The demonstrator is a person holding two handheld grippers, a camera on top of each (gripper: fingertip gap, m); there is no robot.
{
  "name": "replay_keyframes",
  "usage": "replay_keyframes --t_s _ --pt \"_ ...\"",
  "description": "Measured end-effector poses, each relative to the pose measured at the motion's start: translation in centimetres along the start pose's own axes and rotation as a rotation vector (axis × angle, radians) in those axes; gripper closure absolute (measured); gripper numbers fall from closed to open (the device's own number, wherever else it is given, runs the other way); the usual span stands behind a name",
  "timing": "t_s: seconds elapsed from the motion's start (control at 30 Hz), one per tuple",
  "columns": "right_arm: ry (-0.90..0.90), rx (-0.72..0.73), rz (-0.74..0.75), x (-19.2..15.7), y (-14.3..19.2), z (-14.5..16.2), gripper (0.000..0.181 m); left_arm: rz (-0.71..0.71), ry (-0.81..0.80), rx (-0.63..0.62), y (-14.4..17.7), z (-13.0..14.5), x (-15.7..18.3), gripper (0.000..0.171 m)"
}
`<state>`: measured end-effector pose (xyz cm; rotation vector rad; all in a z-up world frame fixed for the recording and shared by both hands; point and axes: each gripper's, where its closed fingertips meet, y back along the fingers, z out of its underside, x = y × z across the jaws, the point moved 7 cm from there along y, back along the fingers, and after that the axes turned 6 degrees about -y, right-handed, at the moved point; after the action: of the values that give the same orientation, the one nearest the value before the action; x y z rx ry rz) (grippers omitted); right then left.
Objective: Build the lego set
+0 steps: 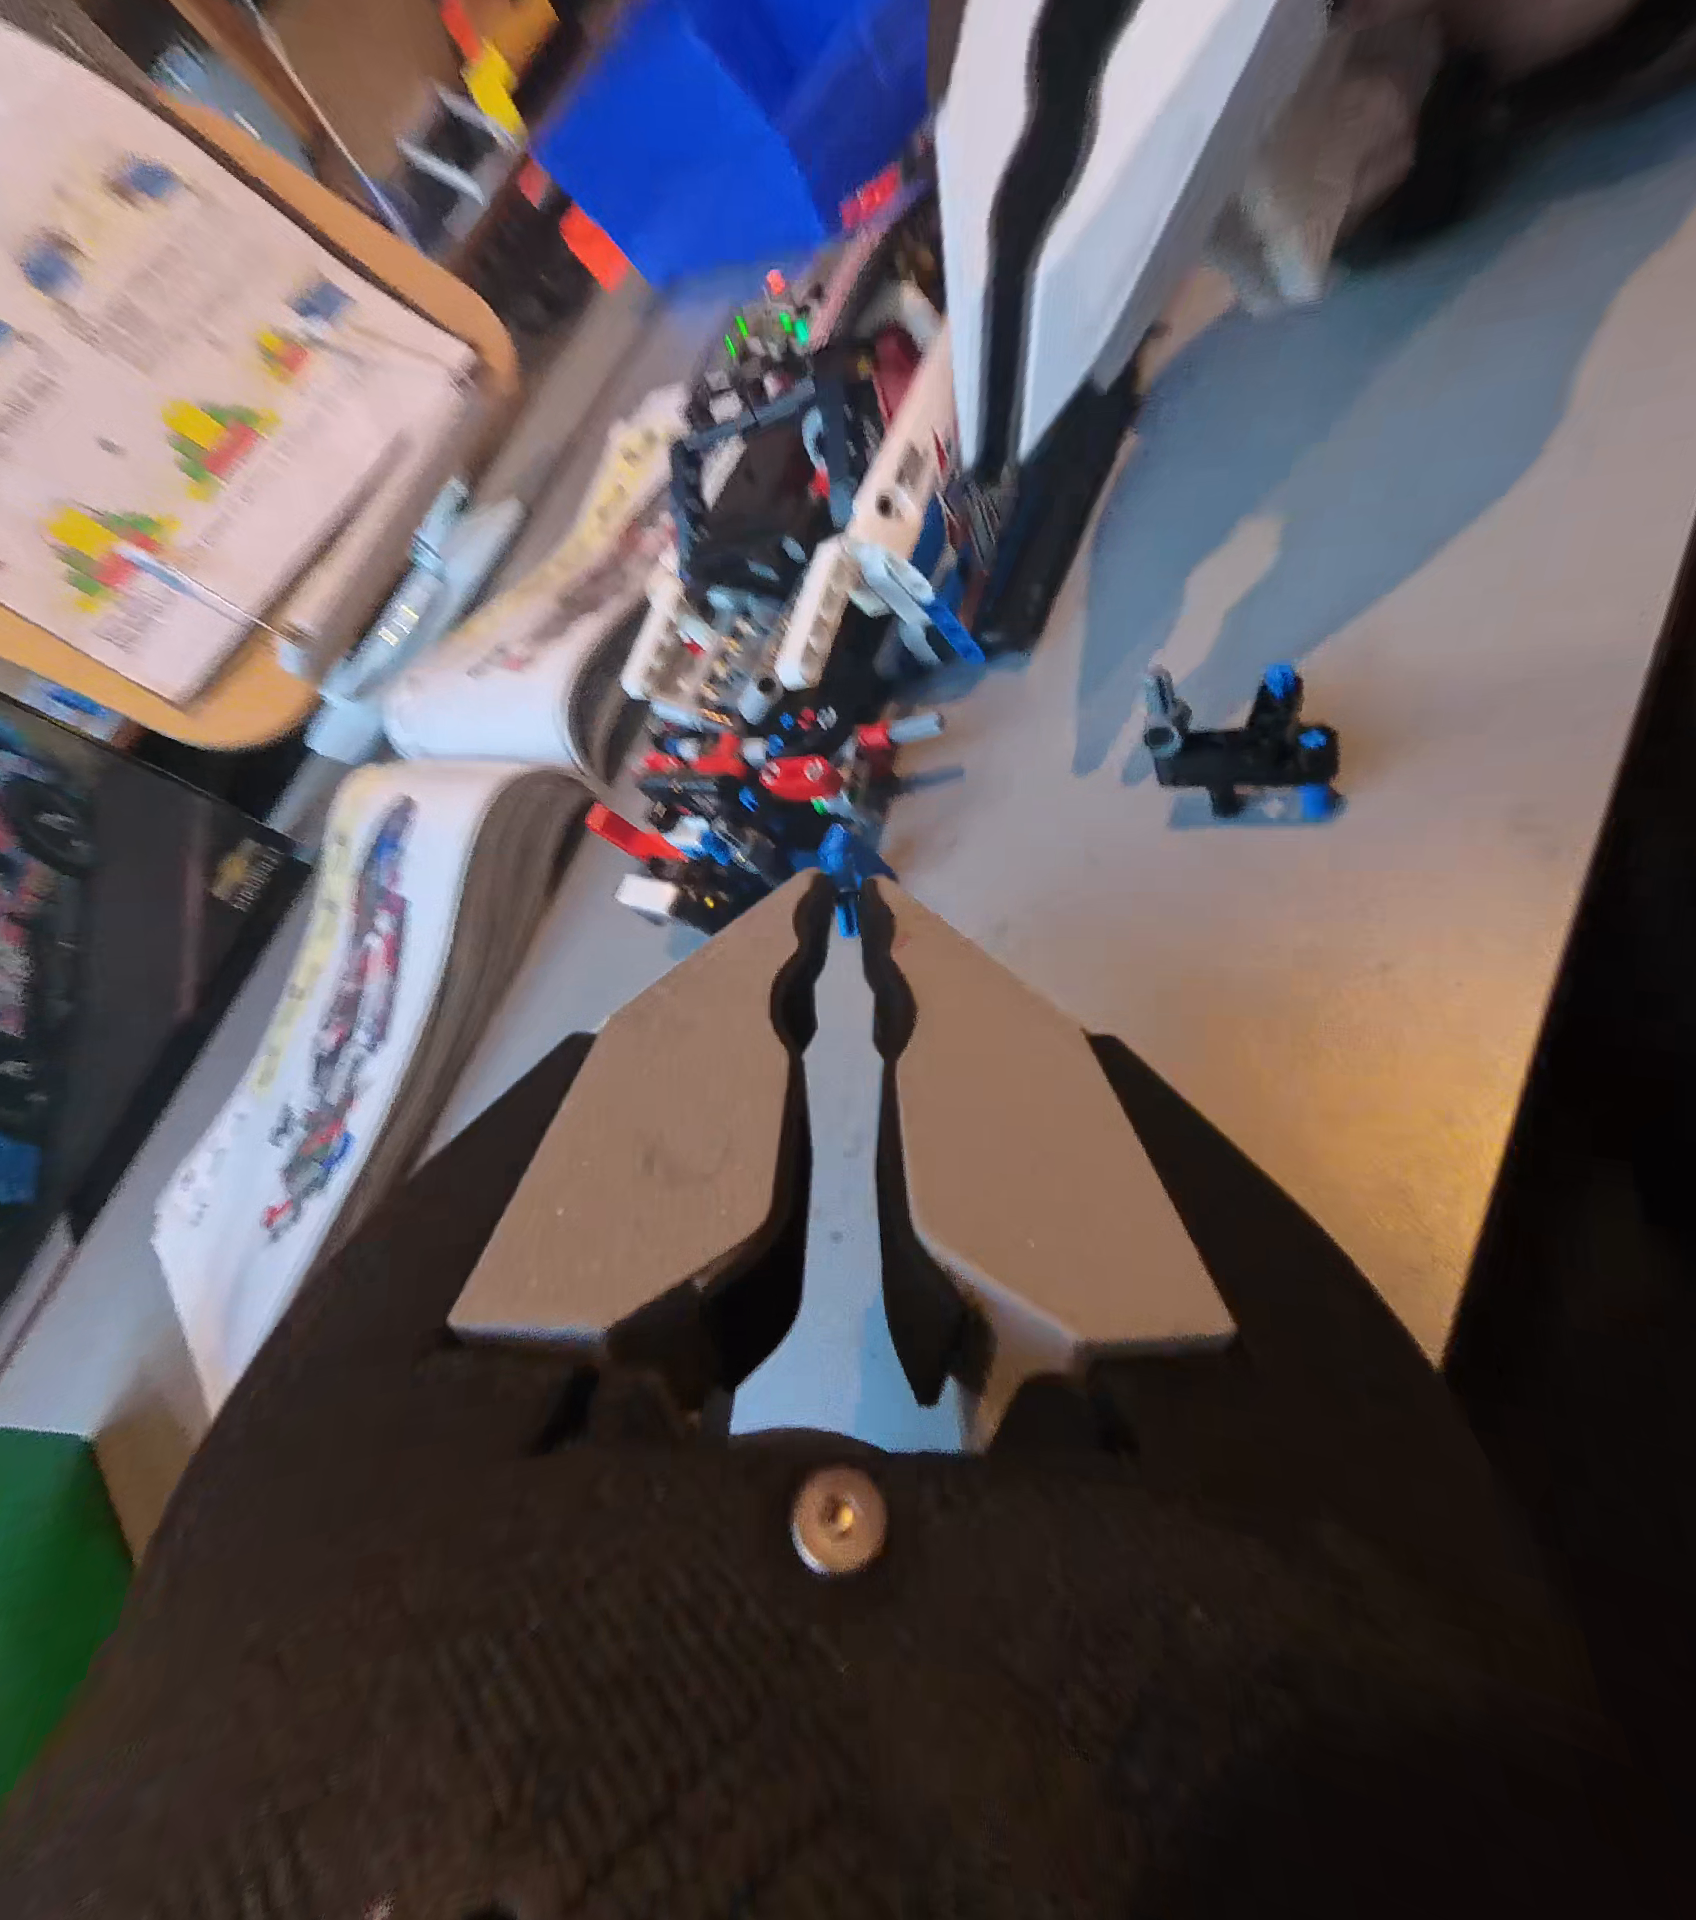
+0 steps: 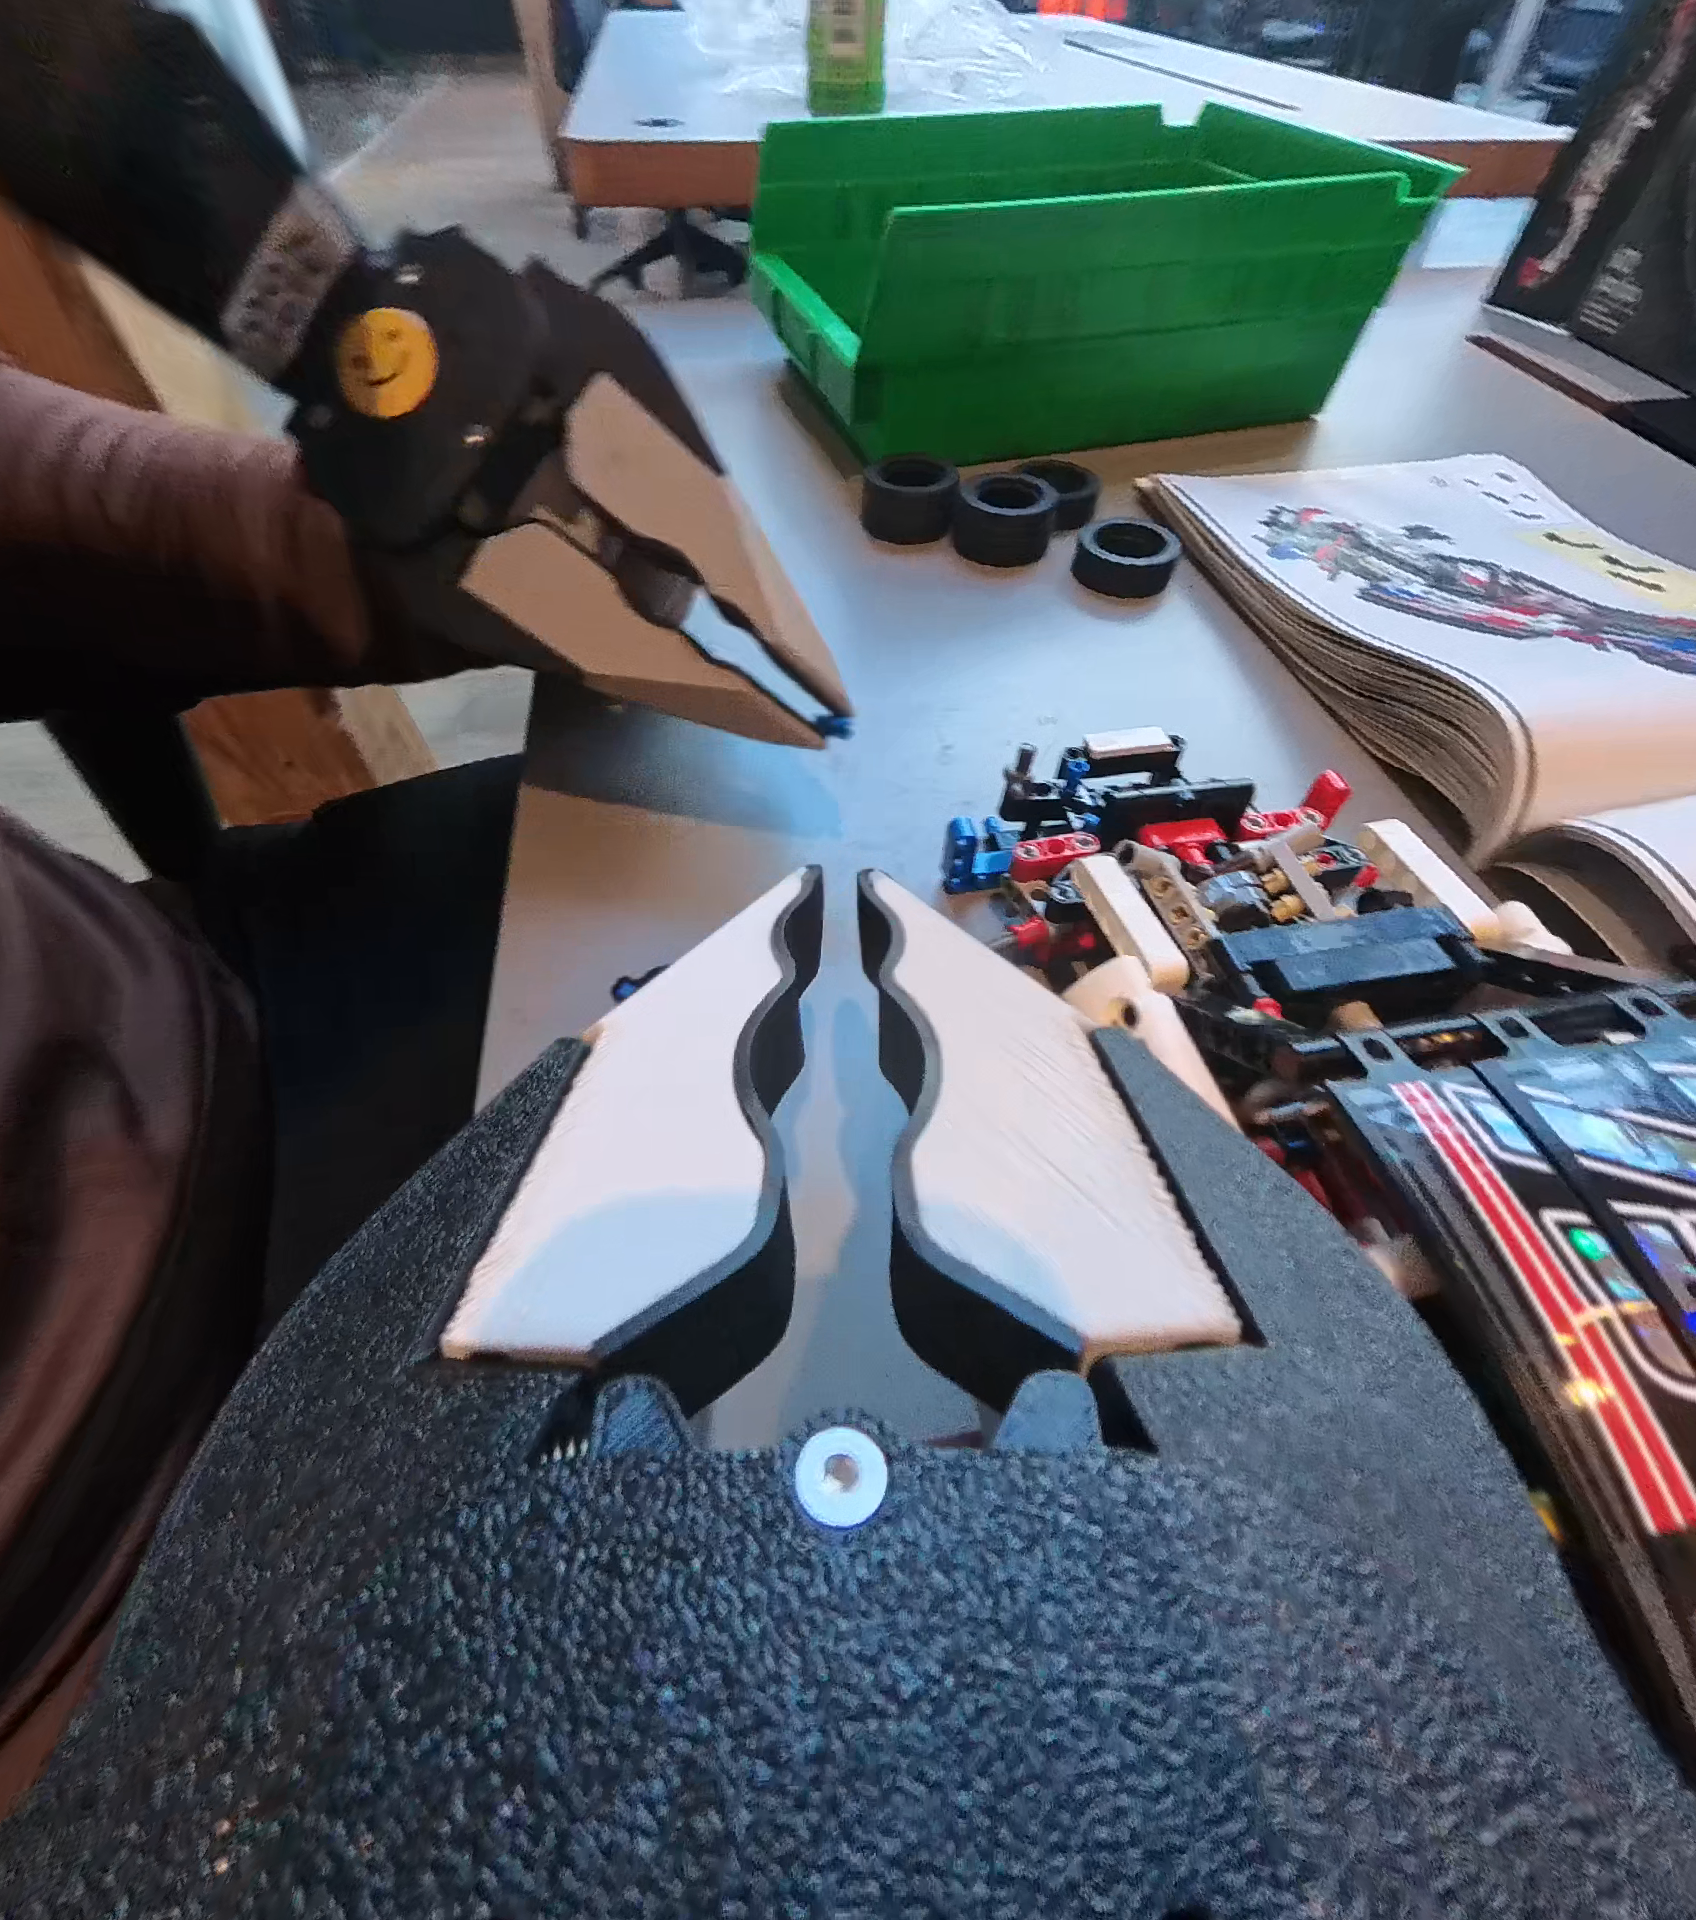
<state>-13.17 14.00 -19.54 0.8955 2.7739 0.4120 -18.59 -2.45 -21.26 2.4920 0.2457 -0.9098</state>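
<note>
pegs first: in the left wrist view the left gripper point(image 1: 846, 902) pinches one small blue plastic peg point(image 1: 845, 906) at its tips, aimed toward the half-built black, white and red lego car point(image 1: 771, 644), likely to plug it in. one small black-and-blue subassembly point(image 1: 1239, 743) waits apart on the grey table point(image 1: 1239, 1039).

in the right wrist view the right gripper point(image 2: 839, 883) hovers slightly parted, holding nothing, beside the car. four black rubber tyres point(image 2: 1005, 516) wait near one green plastic bin point(image 2: 1083, 301); one instruction book point(image 2: 1446, 623) lies open for reference.
</note>
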Motion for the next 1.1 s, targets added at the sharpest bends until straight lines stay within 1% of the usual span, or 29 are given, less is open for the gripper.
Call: replay_keyframes --t_s 0.07,0.17,0.23,0.33,0.53,0.67,0.77,0.83,1.1 --pt "-0.055 0.006 0.027 0.3 -0.2 -0.1 0.173 -0.052 -0.058 0.052 0.1 -0.7 0.3 0.170" --pt "-0.188 0.010 -0.039 -0.1 -0.8 -0.3 0.165 -0.094 -0.176 0.116 0.1 -1.8 1.6 0.169" --pt "-0.223 0.011 -0.055 -0.4 -1.2 -0.4 0.168 -0.099 -0.208 0.145 0.0 -2.5 2.4 0.169" --pt "-0.217 0.018 -0.083 -1.0 -1.6 -0.6 0.176 -0.090 -0.202 0.193 0.0 -3.5 3.0 0.169" --pt "-0.255 -0.011 -0.131 -1.2 -2.1 -0.5 0.172 -0.102 -0.193 0.207 -0.1 -3.7 2.9 0.169" --pt "-0.292 -0.005 -0.145 -0.9 -2.0 -0.4 0.173 -0.104 -0.182 0.213 0.0 -3.7 2.7 0.169" --pt "-0.294 -0.008 -0.155 -1.0 -2.0 -0.4 0.177 -0.108 -0.189 0.208 -0.1 -3.7 2.8 0.169" --pt "-0.298 -0.013 -0.162 -1.1 -2.1 -0.4 0.177 -0.124 -0.189 0.206 -0.2 -3.7 2.7 0.169" --pt "-0.314 -0.020 -0.165 -1.1 -2.4 -0.4 0.177 -0.119 -0.198 0.210 -0.2 -3.7 2.8 0.169"
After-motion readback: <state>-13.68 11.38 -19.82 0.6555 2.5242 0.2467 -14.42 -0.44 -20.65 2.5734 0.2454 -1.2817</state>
